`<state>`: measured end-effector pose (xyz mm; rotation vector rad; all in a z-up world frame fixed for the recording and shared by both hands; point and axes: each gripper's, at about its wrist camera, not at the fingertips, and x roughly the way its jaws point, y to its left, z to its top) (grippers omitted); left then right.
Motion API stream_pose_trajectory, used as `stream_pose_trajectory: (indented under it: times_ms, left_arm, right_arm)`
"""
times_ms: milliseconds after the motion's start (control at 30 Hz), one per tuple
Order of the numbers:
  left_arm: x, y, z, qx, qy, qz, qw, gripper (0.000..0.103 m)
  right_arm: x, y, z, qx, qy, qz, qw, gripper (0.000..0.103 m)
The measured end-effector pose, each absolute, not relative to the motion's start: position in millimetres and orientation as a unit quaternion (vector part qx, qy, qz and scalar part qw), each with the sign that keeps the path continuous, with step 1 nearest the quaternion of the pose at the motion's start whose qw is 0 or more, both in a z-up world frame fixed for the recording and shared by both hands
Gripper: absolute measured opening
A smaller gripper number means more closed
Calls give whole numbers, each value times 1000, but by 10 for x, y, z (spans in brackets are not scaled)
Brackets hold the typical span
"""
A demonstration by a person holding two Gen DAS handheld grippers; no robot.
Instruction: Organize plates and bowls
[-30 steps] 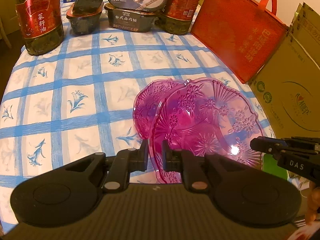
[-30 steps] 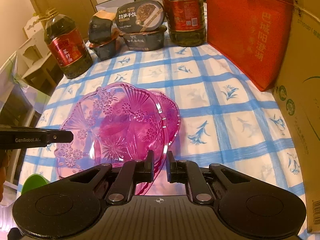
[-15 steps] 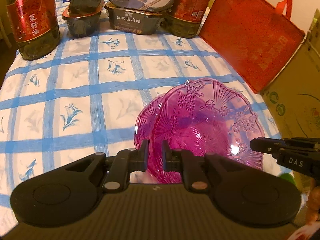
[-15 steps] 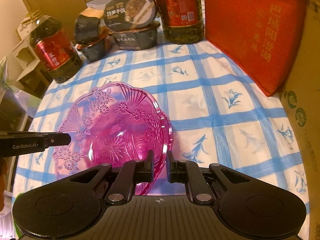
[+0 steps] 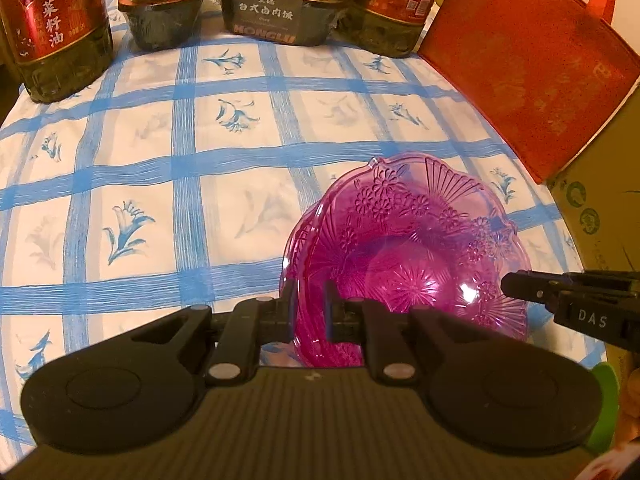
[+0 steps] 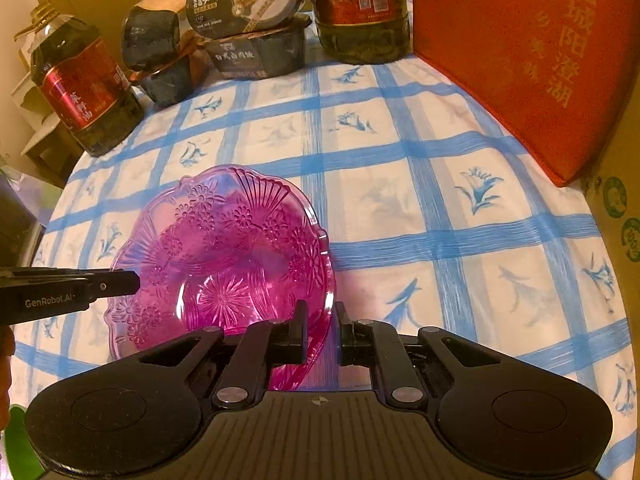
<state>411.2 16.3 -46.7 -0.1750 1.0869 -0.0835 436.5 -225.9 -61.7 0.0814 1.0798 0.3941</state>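
Pink embossed plates (image 5: 408,256) lay nested one on the other near the front edge of the surface (image 5: 160,184), which wore a blue-checked cloth with flower prints. We held them from two sides. Our left tongs (image 5: 308,312) straddled the near-left rim, the rim passing between the two fingers with a narrow gap showing; whether they actually pinched it we could not tell. Our right tongs (image 6: 320,330) took the opposite rim in the same way: the left finger sat over the plastic, the right finger stood slightly clear of the edge, and again we could not tell if the grip was firm. In the left wrist view the right tool's tip reached the plate's far-right rim, and in the right wrist view the left tool's tip touched the plate's left rim.

At the back of the surface stood two oil bottles (image 6: 86,100), and between them stacked boxed meals (image 6: 256,54). A red bag (image 6: 532,60) leaned against a cardboard box (image 5: 600,208) along the right side.
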Motion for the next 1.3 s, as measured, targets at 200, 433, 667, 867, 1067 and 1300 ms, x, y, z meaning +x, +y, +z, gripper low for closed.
stream_pose_trajectory:
  times_ms: [200,433,667,867,1067,1300]
  left_arm:
    - [4148,149,-496,-79,516,-40,852,13]
    - [4039,251,-403,-93,494,-19,864,26]
    - [3653,348,-149,-124,462,-18,878,36]
    - [3175,347,103,-136,438,-24,888,50]
    - [2565,355,309,-167,411,-30,896,65]
    - [1813,361,421,-169,377,-23,910,78]
  right_arm:
    - [4401,-2232,-637,26,502,188,844,12]
    - [4351,-2324,-601,49,488,186,851,58]
    - [4070,-2418,-377,71,474,188,857,58]
    - [3614,-2438,-128,84,463,196,860,58]
    - [3053,-2482,72,106,445,203,866,59]
    - [2314,-2623,83,155,433,206,864,62]
